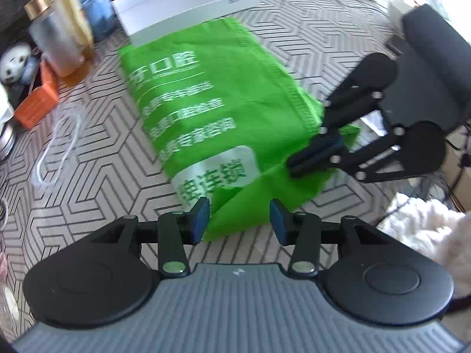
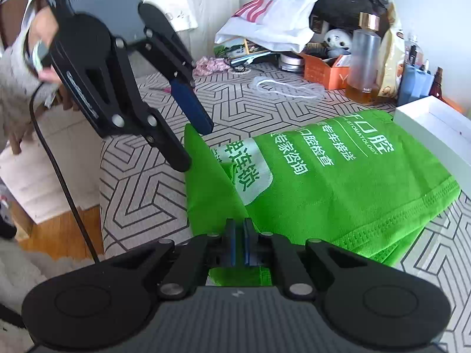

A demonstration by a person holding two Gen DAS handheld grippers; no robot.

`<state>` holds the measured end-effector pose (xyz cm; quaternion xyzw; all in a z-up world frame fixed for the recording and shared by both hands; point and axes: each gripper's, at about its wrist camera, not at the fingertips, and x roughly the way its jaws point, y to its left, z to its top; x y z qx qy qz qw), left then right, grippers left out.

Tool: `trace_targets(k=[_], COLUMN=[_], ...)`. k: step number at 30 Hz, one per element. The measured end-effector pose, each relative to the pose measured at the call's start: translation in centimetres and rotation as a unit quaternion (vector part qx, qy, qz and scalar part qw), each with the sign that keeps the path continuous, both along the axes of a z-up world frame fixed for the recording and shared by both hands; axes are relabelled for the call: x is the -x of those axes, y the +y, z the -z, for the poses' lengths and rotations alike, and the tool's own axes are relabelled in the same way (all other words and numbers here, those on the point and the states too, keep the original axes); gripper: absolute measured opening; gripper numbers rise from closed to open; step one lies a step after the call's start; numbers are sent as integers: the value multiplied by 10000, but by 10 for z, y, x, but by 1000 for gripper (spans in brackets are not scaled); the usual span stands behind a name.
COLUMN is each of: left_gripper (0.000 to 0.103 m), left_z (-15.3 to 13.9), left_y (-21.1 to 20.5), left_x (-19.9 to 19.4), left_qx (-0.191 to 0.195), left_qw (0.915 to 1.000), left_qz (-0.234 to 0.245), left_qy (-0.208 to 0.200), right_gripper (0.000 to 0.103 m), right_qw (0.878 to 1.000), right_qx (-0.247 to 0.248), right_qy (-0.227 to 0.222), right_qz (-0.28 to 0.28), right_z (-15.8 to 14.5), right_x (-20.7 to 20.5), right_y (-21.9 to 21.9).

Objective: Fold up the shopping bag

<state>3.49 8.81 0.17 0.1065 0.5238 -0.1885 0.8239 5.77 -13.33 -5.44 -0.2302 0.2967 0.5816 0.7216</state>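
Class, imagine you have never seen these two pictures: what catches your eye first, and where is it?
The bright green shopping bag with white lettering lies folded on the zigzag-patterned tablecloth. The right gripper is shut on the bag's near flap, while the left gripper hangs open over its other end. Behind the bag sits a white box.

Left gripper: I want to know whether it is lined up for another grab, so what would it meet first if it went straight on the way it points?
Probably the green shopping bag: the left gripper, open, points down at its near corner, though depth is unclear.
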Motion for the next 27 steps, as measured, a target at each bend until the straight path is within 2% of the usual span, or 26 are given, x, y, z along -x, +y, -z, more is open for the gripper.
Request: trace_targets(k=[3,5,11,13,15,17,19,20,23,25,26,27], left_gripper=[51,51,52,52,52,52,53,53,53,50,48,41], left_z=[17,23,27,20,8,-1,-2,-1,2,7,10,12], left_y=[19,29,41,43,25,5,-9,-14,-27,-36,-39,-43], left_x=[-17,-23,-25,-17,6,30,46,50,60,66,65,63], left_qx=[559,849,1058,915,209,-560,-1071,-1089,-788,-767,-723,-709], left_qw=[9960,9919,9907,9945,9985,9881,9756,9748,9748,9720,9733,9735], left_qz=[-475,-629,-550,-386,83,549,797,887,1313,1653,1706,1750], left_qy=[509,704,649,346,-492,-1324,-1742,-1733,-1623,-1481,-1354,-1293], right_gripper=[6,6,6,6,6,4,4,4,4,4,4,4], right_qw=[10000,10000,9996,9993,9990,9984,9975,9970,9952,9944,9940,9938], right_qx=[3,34,-146,-182,-186,-180,-168,-165,-178,-206,-226,-238], right_qy=[-33,-67,226,309,398,517,660,741,935,1008,1028,1038], right_qz=[-20,-48,65,108,129,146,162,171,215,256,286,306], right_z=[0,-1,2,4,4,5,5,5,6,7,7,8], right_x=[1,1,-6,-8,-11,-15,-20,-22,-27,-27,-27,-26], right_y=[-1,0,-5,-6,-5,-5,-5,-4,-5,-6,-7,-8])
